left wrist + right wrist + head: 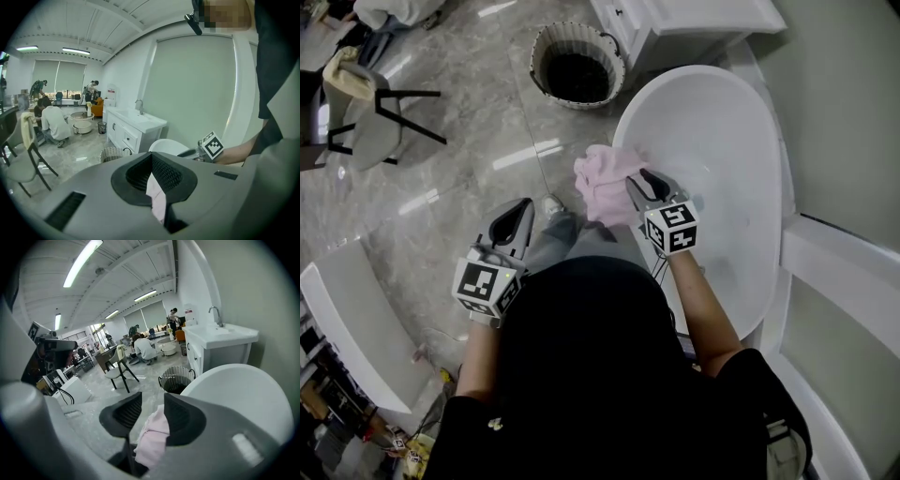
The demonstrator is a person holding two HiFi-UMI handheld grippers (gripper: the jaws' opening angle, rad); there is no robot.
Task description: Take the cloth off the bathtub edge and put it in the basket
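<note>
One pink cloth is found bunched on the bathtub's left rim, about midway along it. The right gripper is set over it with fingers spread. The cloth is seen between the pads, touching the tub-side one, with a gap to the other. The left gripper is held over the floor just beside the tub's left edge, fingers pressed together; a pale strip is seen in the slit, not identified. The basket is noted on the floor past the tub's far end, beside the vanity. Open floor lies between rim and basket. A chair is placed well to the left.
</note>
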